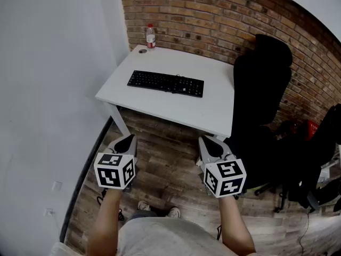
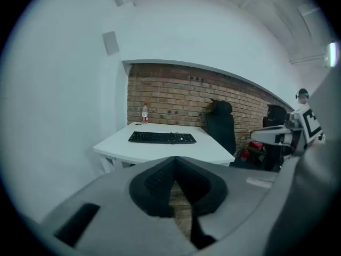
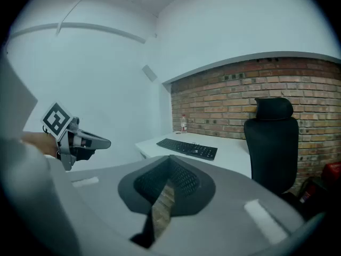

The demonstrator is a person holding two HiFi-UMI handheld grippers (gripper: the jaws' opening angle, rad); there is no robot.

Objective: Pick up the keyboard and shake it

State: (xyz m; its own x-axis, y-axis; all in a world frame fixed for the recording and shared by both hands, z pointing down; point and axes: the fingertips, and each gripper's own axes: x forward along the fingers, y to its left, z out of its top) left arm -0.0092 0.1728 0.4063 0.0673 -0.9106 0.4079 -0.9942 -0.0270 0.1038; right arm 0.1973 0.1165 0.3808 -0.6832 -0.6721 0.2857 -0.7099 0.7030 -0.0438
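Head view, keyboard: the black keyboard (image 1: 165, 83) lies flat on the white table (image 1: 213, 111), about midway between the near and far edges and nearer the left edge than the right. Its long side runs along the near edge.
Head view, bottle: a bottle (image 1: 151, 36) stands at the far left corner, well apart from the keyboard.
Head view, chair: a black chair (image 1: 261, 89) stands against the table's right edge.
Head view, grippers: the left gripper (image 1: 125, 142) and right gripper (image 1: 210, 145) hang side by side over the wooden floor, short of the near edge and touching nothing.

Left gripper view, fingers: pressed together with nothing between them; only floor shows below the left gripper (image 2: 175, 164).
Left gripper view, keyboard: the keyboard (image 2: 162, 137) is ahead on the table (image 2: 160, 152), well apart from the tips.

Right gripper view, fingers: the right gripper (image 3: 168, 170) is closed to a thin slit and empty.
Right gripper view, keyboard: the keyboard (image 3: 187, 148) is ahead and slightly right, with the chair (image 3: 272, 137) beyond the right edge.

Handling, judged: probably light and stiff, a long flat plastic board that will not sag if held at both ends. The casing looks smooth, so shaking could make it slip.
Hold, judged: one gripper on each short end, both opened first, with a finger slid under the low rim. Pinch the casing, not the keys.
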